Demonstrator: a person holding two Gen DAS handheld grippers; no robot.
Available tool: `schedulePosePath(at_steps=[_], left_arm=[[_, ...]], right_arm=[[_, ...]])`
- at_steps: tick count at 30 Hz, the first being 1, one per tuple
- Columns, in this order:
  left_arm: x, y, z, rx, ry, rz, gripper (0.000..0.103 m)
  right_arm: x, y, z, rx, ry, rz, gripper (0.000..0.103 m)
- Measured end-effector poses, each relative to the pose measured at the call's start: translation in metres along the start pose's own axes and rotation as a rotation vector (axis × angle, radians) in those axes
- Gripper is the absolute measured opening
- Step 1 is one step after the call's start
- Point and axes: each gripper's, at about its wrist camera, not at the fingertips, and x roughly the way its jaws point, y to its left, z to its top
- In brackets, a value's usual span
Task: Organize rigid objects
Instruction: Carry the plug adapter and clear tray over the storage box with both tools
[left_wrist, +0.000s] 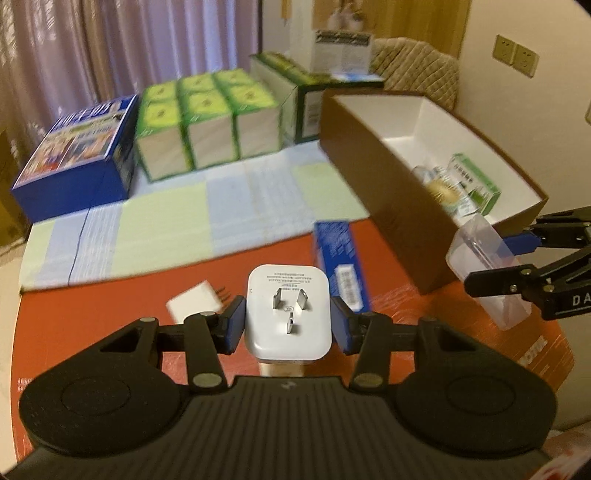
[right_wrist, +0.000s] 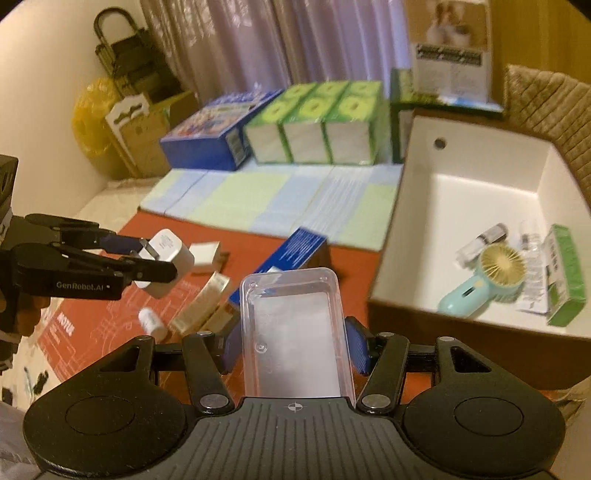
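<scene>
Item: we hold a white plug adapter (left_wrist: 288, 314), glossy with rounded corners and three metal prongs, clamped part-open in our left gripper (left_wrist: 288, 325) above the red mat (left_wrist: 110, 325). Our right gripper (right_wrist: 295, 347) pinches a clear, thin-walled plastic case (right_wrist: 295, 332), likely slippery. We should carry both level over the brown cardboard box (right_wrist: 413, 206), white-lined, and release low beside the mint fan (right_wrist: 480, 280).

White three-pin charger (left_wrist: 289, 317) between blue-padded black fingers (left_wrist: 233, 325), clear plastic case (right_wrist: 295, 332) between matching fingers (right_wrist: 357, 347), red counter (left_wrist: 110, 321) beneath, pale green-and-blue checked cloth (left_wrist: 177, 221) beyond, brown box (left_wrist: 388, 177) with white interior, mint fan (right_wrist: 480, 280) with gold grille
</scene>
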Motion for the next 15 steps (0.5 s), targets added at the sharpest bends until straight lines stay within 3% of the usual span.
schedulePosePath(at_steps=[15], left_arm=[[0.028, -0.081, 0.071, 0.104, -0.081, -0.126, 0.044]], right_arm=[[-0.045, -0.078, 0.024, 0.095, -0.103, -0.125, 0.054]])
